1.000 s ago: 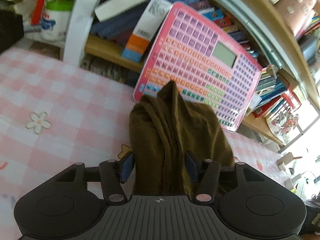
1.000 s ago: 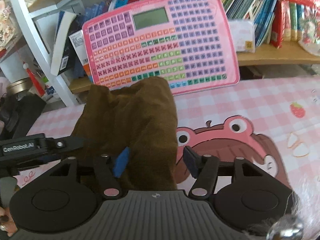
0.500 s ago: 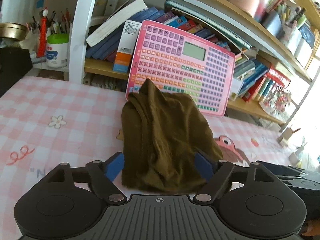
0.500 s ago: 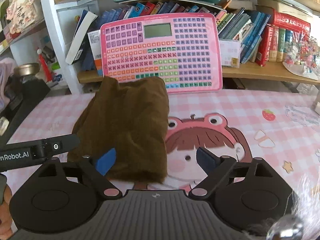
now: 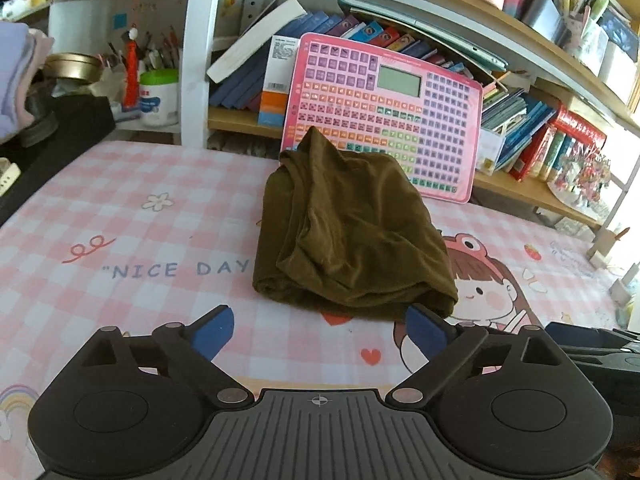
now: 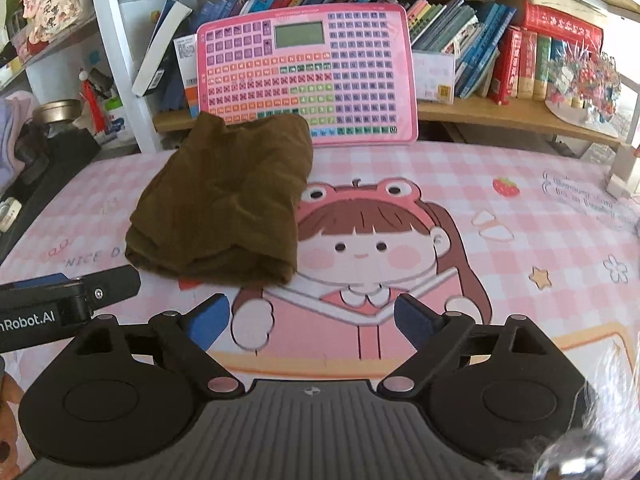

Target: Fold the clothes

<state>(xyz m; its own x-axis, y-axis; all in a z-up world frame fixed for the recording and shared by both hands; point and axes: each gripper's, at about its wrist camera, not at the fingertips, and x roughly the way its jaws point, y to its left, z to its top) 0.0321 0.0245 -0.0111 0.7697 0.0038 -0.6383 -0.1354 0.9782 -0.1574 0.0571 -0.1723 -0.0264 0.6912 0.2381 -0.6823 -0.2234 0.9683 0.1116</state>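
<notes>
Folded brown garment (image 5: 352, 236) beyond both spread grippers, left gripper (image 5: 320, 330), right gripper (image 6: 312, 318); "NICE DAY" lettering (image 5: 180, 269) legible only leftward, perhaps.

Olive-brown garment (image 5: 348, 236) on pink/white checked mat (image 5: 160, 184) w/ cartoon girl; pink keypad board (image 5: 384, 112); blue-padded tools.

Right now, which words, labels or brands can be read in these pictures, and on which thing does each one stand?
"NICE DAY", with an opening quote mark before it: printed on the pink checked mat, left of the folded brown garment.
"nRobot.AI", cut off by the picture edge: white letters on the left gripper.
Too small or blurred to read: the pink keyboard toy keys, the book spines, the cursive lines on the mat's right side.
</notes>
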